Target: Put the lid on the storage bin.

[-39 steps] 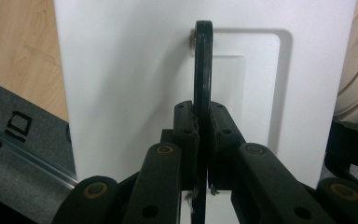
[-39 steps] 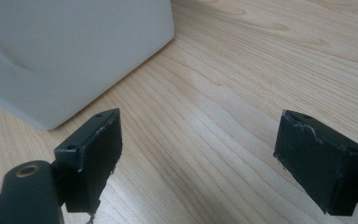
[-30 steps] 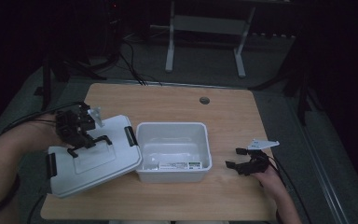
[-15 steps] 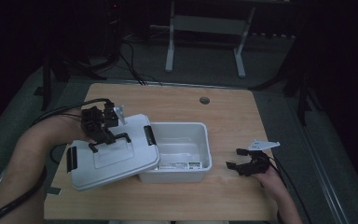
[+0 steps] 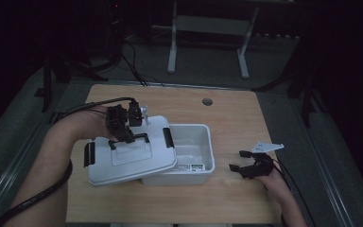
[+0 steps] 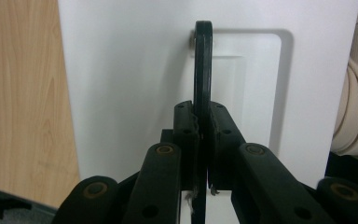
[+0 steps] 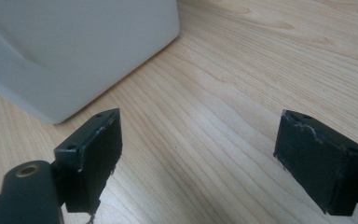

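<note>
A white plastic box stands in the middle of the wooden table. Its white lid, with a black clip at each end, hangs tilted over the box's left half. My left gripper is shut on the lid's black handle. In the left gripper view the jaws pinch that thin black handle edge-on, with the white lid behind it. My right gripper rests open on the table to the right of the box. In the right gripper view its fingers stand wide apart over bare wood, near the box's corner.
The table has a round cable hole at the back. A sleeve shows at the right of the left gripper view. Cables trail off the table's left edge, and stand legs rise on the floor behind.
My left gripper has carried the lid to the right, from beside the box to partly over its left half. The right gripper has stayed where it was.
</note>
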Motion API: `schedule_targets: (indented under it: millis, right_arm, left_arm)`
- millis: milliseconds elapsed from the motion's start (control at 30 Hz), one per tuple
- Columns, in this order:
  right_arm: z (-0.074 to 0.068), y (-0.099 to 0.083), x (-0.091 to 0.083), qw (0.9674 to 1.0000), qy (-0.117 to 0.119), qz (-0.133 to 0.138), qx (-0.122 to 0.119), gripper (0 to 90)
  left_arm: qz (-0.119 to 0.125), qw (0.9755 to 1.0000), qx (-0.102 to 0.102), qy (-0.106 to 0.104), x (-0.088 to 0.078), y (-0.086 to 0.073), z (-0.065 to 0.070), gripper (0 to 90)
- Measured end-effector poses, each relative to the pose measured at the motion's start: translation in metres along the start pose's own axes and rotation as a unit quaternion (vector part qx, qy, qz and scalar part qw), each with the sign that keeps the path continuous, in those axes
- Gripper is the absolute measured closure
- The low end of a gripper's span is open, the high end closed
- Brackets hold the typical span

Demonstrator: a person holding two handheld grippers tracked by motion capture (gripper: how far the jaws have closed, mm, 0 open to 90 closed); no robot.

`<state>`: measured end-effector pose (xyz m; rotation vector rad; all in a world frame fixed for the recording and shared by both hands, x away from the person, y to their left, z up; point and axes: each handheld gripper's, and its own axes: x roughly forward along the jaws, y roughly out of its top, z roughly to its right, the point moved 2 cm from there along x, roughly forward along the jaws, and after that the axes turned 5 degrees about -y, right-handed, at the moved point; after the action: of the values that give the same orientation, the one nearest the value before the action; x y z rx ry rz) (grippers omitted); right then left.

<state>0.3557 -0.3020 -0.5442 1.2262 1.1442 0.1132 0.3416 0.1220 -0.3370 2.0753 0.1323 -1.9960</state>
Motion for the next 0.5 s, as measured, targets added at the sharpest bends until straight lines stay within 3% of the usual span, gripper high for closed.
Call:
schedule_targets:
  millis: [500]
  right_arm:
    - [0.0,-0.002,-0.002,1.0,0.0,-0.001,0.0,14.7]
  left_arm:
    - [-0.006,0.9991,0.042,0.0,0.008,0.051,0.002,83.7]
